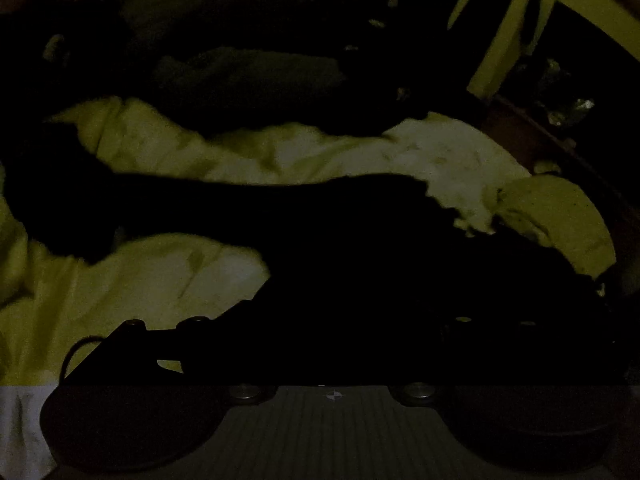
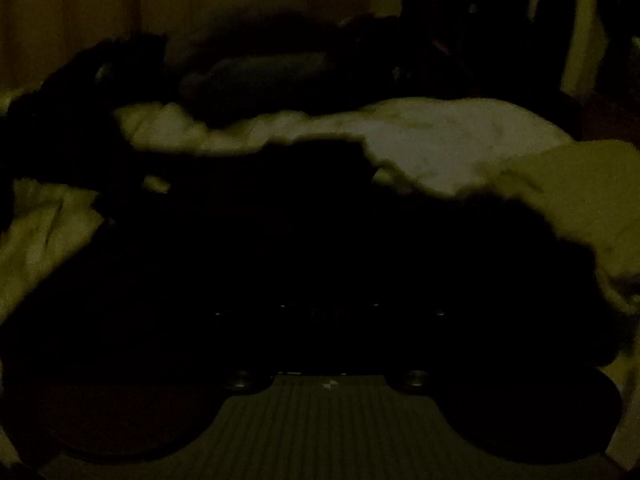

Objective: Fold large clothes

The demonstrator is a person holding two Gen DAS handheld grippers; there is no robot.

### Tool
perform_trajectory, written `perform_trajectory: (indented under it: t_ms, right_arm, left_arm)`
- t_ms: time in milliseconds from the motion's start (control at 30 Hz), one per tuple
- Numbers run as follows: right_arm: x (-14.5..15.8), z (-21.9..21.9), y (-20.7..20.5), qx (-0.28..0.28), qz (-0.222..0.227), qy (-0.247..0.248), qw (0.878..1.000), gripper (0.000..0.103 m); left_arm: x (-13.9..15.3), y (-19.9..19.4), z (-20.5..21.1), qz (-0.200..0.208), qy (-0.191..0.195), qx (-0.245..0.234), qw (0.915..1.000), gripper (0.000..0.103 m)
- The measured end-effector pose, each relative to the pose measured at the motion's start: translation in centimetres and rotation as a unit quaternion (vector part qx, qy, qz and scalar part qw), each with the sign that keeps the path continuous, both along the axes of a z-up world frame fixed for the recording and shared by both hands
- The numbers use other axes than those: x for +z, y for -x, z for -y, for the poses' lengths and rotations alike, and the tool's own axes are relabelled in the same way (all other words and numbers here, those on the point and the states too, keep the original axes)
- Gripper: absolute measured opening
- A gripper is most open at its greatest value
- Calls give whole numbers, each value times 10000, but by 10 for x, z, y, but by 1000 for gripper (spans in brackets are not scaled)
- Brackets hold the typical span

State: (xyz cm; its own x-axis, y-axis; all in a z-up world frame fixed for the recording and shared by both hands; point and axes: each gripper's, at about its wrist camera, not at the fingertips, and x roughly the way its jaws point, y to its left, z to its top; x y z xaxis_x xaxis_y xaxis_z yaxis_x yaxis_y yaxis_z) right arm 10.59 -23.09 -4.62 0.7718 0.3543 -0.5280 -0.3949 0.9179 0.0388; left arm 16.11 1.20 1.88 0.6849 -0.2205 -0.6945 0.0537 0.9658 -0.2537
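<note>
Judging from very dim frames, the step in hand looks like arranging or gathering a dark garment [image 1: 280,208] before a fold, though that is only a reading of shapes. In the left wrist view, pale rumpled bedding [image 1: 120,280] fills the left side of the frame, and the dark garment runs as a long black band from the left edge across the middle toward the lower right. The left gripper [image 1: 320,300] sits in the lower centre, black against black cloth, so I cannot tell whether its jaws are spread or closed on anything. At upper right a pale slanted frame [image 1: 512,40] stands behind the bed.

In the right wrist view, the bedding [image 2: 44,232] shows at the left edge and again across the upper right, while the dark garment [image 2: 280,220] covers the whole centre. The right gripper [image 2: 328,312] is lost in that darkness; its state cannot be read either. A second dark heap [image 2: 256,76] lies further back, in the upper middle.

The next move probably calls for finding a clear edge or corner of the garment and drawing it flat over the bedding.
</note>
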Motion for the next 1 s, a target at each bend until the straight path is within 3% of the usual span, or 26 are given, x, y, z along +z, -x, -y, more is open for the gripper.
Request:
perform_trajectory:
  t_ms: [33, 67, 100, 167, 267, 433, 533, 700, 867, 933, 967, 1000]
  right_arm:
    - [-2, 1, 8, 53, 176, 59, 9998, 21]
    - [1, 5, 9, 26, 237, 88, 9997, 33]
    - [5, 9, 14, -65, 253, 100, 9996, 58]
    - [12, 18, 20, -282, 330, 109, 9990, 80]
    - [22, 45, 29, -382, 484, -214, 9979, 78]
    - [28, 83, 46, -1028, 635, -878, 9888, 76]
    - [26, 104, 47, -1574, 655, -1144, 9787, 76]
    - [9, 137, 48, -2112, 239, -2116, 9540, 75]
    - [-4, 145, 46, -2216, 8, -2433, 9443, 75]
    - [-3, 145, 46, -2200, 15, -2469, 9437, 75]
    - [-4, 144, 46, -2207, 22, -2482, 9433, 75]
    - [-4, 145, 46, -2215, 15, -2488, 9429, 75]
  left_arm:
    - [-3, 0, -3, -30, -19, 25, 10000, 103]
    - [-5, 1, -5, -50, -66, 1, 10000, 103]
    - [-7, 0, -7, -94, -157, -13, 9998, 103]
    - [-12, 2, -14, -156, -265, 67, 9995, 103]
    - [-13, 7, -28, -142, -228, 274, 9993, 103]
    - [-8, 6, -48, 1, -207, 520, 9984, 103]
    - [-5, 6, -51, 113, -217, 508, 9984, 103]
    - [-10, 4, -37, 102, -31, 77, 9999, 103]
    - [-32, -8, 0, 14, -805, -462, 9957, 103]
    - [-38, -8, 11, 173, -942, -642, 9933, 103]
    - [-38, -7, 14, 209, -949, -722, 9926, 95]
    - [-37, -8, 17, 170, -982, -782, 9919, 73]
